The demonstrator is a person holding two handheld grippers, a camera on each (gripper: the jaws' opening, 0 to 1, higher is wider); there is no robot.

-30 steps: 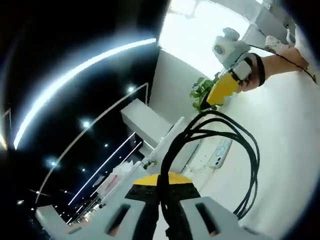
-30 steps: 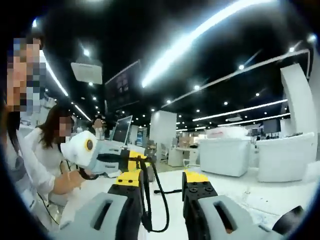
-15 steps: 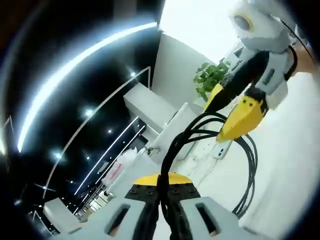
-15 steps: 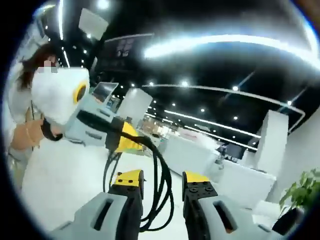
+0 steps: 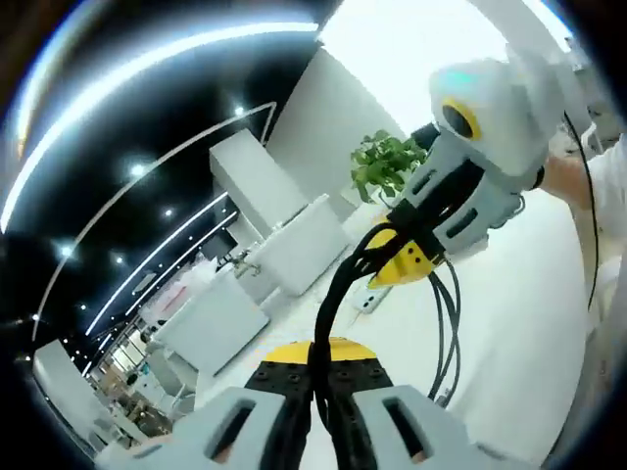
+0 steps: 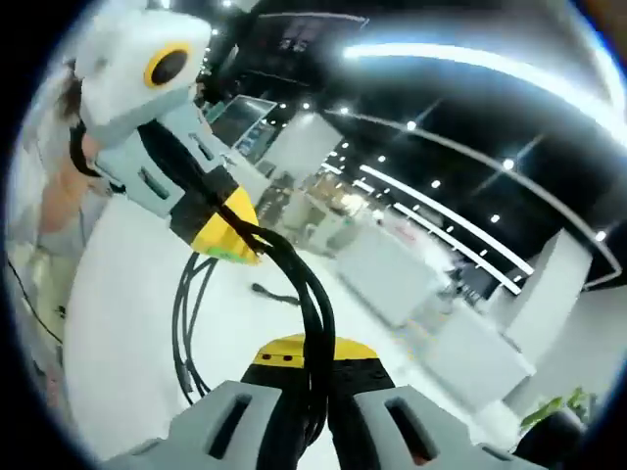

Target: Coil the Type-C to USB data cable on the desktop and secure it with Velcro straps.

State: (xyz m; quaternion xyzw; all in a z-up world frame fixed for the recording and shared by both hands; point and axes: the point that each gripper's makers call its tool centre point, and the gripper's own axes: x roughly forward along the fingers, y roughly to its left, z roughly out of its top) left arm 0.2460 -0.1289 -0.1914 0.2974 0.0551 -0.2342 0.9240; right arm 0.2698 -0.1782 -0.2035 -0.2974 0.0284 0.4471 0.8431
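My left gripper point(image 5: 315, 392) has its jaws pinched nearly together on the black cable point(image 5: 333, 304), strands running up out of the gap. In the left gripper view the bundle climbs to my right gripper point(image 5: 407, 257), whose yellow tips are also clamped on it, and loops point(image 5: 446, 333) hang down from there toward the white desk point(image 5: 519, 323). In the right gripper view my right gripper point(image 6: 315, 392) is likewise closed down on the cable point(image 6: 304, 294), several strands squeezed between the jaws. The strands rise to my left gripper point(image 6: 223, 235), coming in from the upper left, yellow tips gripping the same bundle. Below it the coil's loops point(image 6: 186, 323) dangle above the desk point(image 6: 118, 323), and 1 cable end point(image 6: 274, 294) lies on the surface. So the cable is held in the air between both grippers, coiled in several turns. A potted plant point(image 5: 382, 171) stands at the far edge. A hand point(image 6: 59, 211) and sleeve show behind the left gripper. I cannot tell where the strap is.
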